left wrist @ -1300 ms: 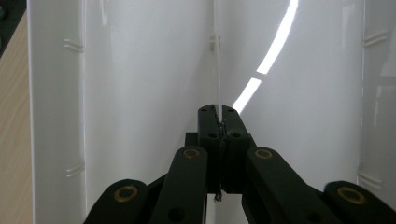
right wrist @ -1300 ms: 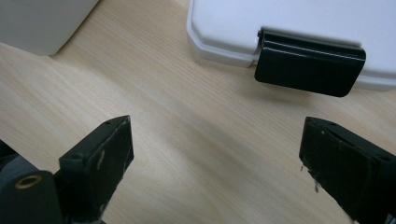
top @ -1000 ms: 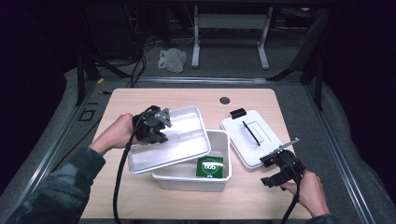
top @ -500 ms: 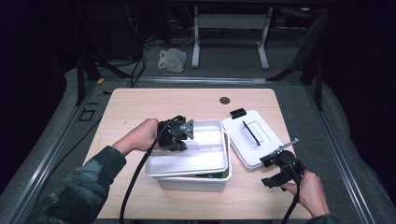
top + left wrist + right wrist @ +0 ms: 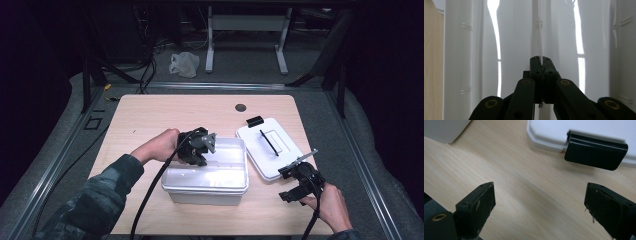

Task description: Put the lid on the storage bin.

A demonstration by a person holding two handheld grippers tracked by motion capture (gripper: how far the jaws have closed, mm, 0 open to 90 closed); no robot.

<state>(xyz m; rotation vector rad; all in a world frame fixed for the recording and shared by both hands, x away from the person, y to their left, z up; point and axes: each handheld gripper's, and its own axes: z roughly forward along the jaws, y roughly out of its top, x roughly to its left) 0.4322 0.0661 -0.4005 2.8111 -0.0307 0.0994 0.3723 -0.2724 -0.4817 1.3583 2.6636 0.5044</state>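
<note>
Two white plastic pieces sit stacked on the wooden table (image 5: 150, 120): a shallow clear-white tray (image 5: 220, 167) rests on top of a white tub (image 5: 205, 192), and the left gripper (image 5: 202, 147) is clamped on the tray's rim at its far left part. In the left gripper view its black jaws stand pressed together on a thin upright edge of the tray (image 5: 539, 30), whose glossy white walls spread ahead of and to both sides of the jaws. The person's left hand (image 5: 157, 147) carries this gripper, with its cable trailing toward the table's near edge.

Well apart from that stack, the right gripper (image 5: 295, 182) stays low over the table with its jaws wide apart and nothing between them. Just ahead of its jaws lies a flat white lid (image 5: 270, 145), and in the right gripper view the lid's black latch (image 5: 596, 151) shows beyond the gap, closer to the right jaw, resting on bare wood.
</note>
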